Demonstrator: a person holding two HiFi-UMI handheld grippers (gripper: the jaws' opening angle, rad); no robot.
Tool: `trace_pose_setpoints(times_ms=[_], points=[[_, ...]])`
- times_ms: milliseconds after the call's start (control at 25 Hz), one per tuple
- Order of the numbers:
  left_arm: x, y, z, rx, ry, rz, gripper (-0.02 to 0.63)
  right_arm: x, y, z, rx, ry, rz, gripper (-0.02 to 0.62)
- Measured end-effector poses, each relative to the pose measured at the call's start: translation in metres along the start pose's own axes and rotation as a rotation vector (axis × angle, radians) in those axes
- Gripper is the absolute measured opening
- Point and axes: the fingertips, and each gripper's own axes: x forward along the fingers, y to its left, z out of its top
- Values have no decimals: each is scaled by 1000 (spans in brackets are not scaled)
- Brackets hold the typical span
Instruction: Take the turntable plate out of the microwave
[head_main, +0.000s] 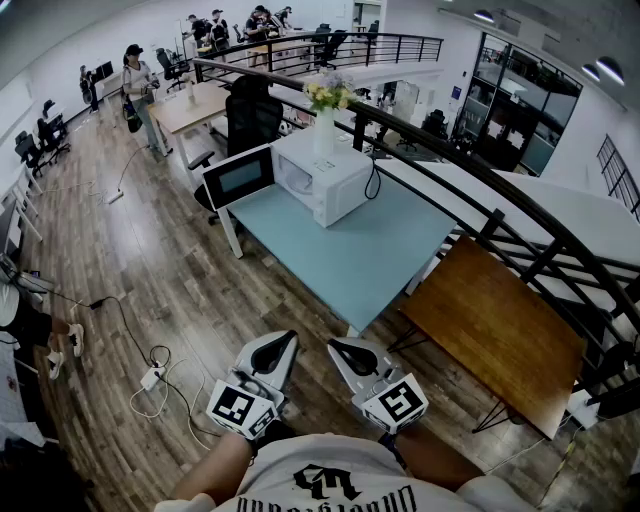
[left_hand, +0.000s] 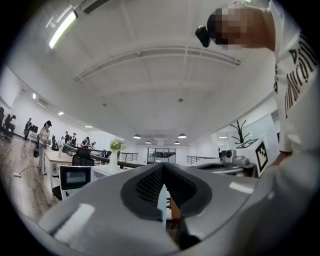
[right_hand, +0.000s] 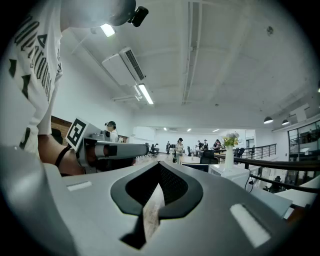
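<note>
Vase (head_main: 325, 130) stands on microwave (head_main: 335, 188), door (head_main: 239, 176) standing open.

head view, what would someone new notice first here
The white microwave stands at the far end of a pale blue table, its door swung open to the left and a vase of yellow flowers on top. At the bottom edge, close to the person's body, the left gripper and right gripper are both shut and empty, well short of the table.
</note>
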Motion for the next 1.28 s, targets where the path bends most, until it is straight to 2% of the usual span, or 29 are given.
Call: trace_pose_setpoints(times_ms=[360, 600, 1280], points=[[1, 23, -5, -19, 1, 3, 49, 23, 4, 0, -10, 38, 12, 2], [-2, 55, -8, -36, -4, 0, 49, 56, 1, -5, 10, 15, -5, 2], [-30, 247, 6, -23, -2, -7, 49, 260, 13, -4, 25, 6, 12, 2]])
